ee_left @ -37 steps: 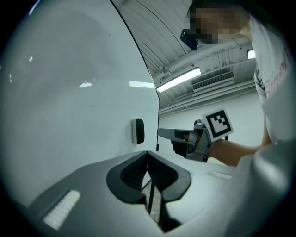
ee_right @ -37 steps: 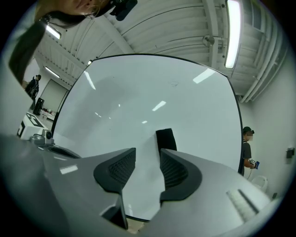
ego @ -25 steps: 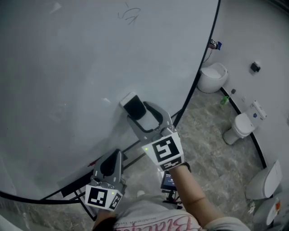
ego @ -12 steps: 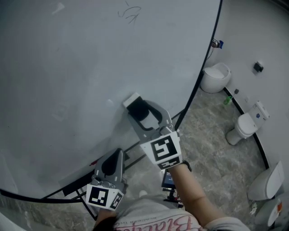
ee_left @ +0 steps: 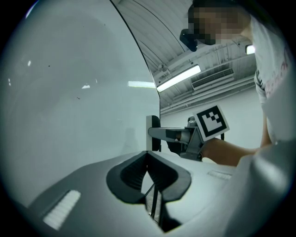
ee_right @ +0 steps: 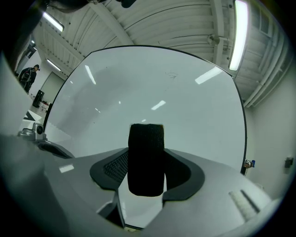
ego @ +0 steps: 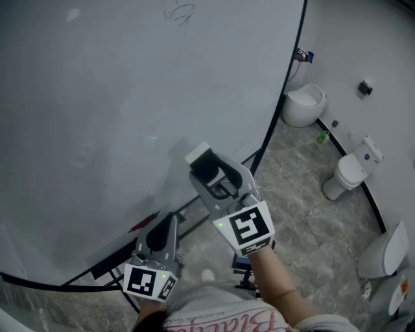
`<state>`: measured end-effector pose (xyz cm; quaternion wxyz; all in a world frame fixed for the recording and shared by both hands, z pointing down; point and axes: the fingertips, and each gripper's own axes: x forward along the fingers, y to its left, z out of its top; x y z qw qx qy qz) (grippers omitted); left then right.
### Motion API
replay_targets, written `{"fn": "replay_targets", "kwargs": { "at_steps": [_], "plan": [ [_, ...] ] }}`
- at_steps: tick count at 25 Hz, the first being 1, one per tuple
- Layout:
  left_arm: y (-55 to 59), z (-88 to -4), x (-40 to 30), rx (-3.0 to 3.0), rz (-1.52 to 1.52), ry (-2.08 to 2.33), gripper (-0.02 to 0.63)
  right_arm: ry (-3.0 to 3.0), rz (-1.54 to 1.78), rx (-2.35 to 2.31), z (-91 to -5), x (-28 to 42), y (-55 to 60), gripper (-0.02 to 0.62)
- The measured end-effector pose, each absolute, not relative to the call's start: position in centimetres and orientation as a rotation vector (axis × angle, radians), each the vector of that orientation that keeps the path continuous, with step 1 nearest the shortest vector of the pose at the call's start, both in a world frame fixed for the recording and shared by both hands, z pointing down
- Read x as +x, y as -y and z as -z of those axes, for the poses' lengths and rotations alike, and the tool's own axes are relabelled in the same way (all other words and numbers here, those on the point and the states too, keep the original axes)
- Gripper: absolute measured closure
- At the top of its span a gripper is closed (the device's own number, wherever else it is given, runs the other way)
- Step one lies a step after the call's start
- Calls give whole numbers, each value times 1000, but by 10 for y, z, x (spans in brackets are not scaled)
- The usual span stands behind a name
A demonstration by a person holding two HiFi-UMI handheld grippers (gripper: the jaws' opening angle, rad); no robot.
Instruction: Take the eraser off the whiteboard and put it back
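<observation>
Eraser (ego: 200,156) is gripped between the jaws of the right gripper (ego: 209,172), which are closed against its two sides; in the right gripper view the eraser (ee_right: 146,159) is seen upright between the pads, its dark felt side turned toward the camera. From the left gripper view, its white face (ee_left: 149,133) is shown turned toward the whiteboard (ee_left: 60,92), very near the surface. Whether contact is made cannot be told. The eraser is held in front of the lower right part of the whiteboard (ego: 97,97), and a soft shadow is cast on the board beside it.

The left gripper (ego: 168,224) is held lower and nearer the body, below the board's bottom edge. Its jaws are brought together at the tips, and nothing is carried between them (ee_left: 148,156).

A faint scribble (ego: 179,13) is seen near the top of the board. To the right, a grey marbled floor (ego: 305,201) is visible, and white rounded fixtures (ego: 303,107) are lined along the wall, with a small green object (ego: 322,137) among them.
</observation>
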<state>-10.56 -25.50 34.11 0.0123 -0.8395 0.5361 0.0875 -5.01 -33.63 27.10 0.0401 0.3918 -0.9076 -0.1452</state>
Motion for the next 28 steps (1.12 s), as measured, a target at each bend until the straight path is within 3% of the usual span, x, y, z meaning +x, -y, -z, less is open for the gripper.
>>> {"fn": "replay_targets", "kwargs": {
  "at_steps": [28],
  "plan": [
    [175, -324, -97, -2657, -243, -1431, 607, 2817, 357, 1315, -284, -32, 200, 370]
  ]
}}
